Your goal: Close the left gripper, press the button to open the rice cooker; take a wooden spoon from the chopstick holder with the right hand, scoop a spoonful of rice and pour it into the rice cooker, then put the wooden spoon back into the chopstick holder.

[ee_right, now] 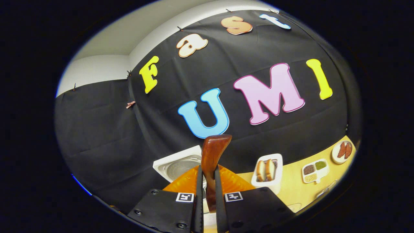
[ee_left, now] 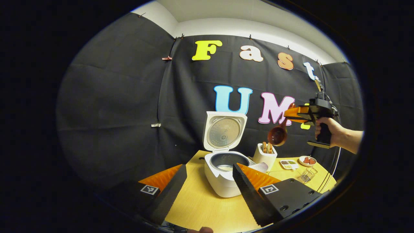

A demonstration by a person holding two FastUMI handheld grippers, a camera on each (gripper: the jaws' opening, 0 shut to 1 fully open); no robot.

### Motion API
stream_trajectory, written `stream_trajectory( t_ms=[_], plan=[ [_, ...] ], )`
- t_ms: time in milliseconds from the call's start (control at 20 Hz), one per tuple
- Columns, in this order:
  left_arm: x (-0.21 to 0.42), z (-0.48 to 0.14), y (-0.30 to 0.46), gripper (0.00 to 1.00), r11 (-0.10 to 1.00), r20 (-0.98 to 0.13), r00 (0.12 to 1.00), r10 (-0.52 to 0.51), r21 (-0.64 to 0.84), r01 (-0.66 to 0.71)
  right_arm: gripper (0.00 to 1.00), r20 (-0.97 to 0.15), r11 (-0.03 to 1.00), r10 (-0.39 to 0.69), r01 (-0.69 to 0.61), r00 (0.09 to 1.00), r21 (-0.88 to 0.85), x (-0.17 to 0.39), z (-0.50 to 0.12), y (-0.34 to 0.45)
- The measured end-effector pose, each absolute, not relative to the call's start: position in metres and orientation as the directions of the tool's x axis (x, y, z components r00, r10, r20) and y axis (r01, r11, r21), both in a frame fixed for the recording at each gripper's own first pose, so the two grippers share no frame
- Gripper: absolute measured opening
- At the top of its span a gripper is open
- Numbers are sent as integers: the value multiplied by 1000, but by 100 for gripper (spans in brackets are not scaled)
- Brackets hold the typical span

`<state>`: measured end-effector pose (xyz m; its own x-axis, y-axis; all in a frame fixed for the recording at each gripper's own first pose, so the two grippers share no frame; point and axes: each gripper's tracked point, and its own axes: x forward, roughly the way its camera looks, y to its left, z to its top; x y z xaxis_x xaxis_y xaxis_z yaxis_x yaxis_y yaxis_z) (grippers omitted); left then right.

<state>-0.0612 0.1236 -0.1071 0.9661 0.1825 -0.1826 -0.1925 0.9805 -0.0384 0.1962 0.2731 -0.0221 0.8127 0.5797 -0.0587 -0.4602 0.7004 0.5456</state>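
The white rice cooker (ee_left: 223, 186) stands open on the wooden table, its lid (ee_left: 224, 130) upright and the inner pot (ee_left: 228, 160) showing. My left gripper (ee_left: 207, 191) is open low in front of it, with nothing between its fingers. To the right of the cooker, a hand holds my right gripper (ee_left: 289, 115) in the air, above the white chopstick holder (ee_left: 265, 157). It is shut on the handle of a wooden spoon (ee_left: 277, 136), whose bowl hangs down over the holder. In the right gripper view the spoon handle (ee_right: 212, 155) rises between the shut fingers of the right gripper (ee_right: 208, 197).
A divided dish of grains (ee_left: 288, 164) (ee_right: 313, 171), a small plate with red pieces (ee_left: 307, 160) (ee_right: 343, 150) and a wire rack (ee_left: 307, 174) sit on the table (ee_left: 200, 207) right of the holder (ee_right: 268, 170). Other wooden utensils stand in the holder.
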Motion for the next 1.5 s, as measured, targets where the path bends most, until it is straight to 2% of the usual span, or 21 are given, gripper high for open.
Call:
stream_trajectory(
  t_ms=[450, 850, 1100, 1400, 1450, 1500],
  plan=[
    [-51, -98, 73, 98, 986, -171, 974, 151, -40, -160, 20, -119, 788, 419, -296, 900, 540, 199, -63, 100],
    [-51, -89, 41, 98, 987, -177, 973, 150, -36, -159, 20, -178, 836, 290, -158, 940, 525, 207, -119, -1],
    [-53, -81, 21, 98, 986, -188, 969, 163, 6, -165, 20, -261, 868, 239, -85, 935, 490, 219, -197, -34],
    [-50, -77, 3, 98, 980, -202, 959, 199, 49, -193, 20, -359, 869, 246, -41, 900, 493, 231, -280, -38],
    [-50, -77, 0, 98, 979, -205, 957, 205, 48, -199, 20, -370, 872, 248, -39, 895, 488, 233, -289, -38],
    [-51, -76, -3, 98, 978, -207, 956, 210, 49, -204, 15, -380, 874, 254, -43, 890, 484, 233, -298, -36]
  ],
)
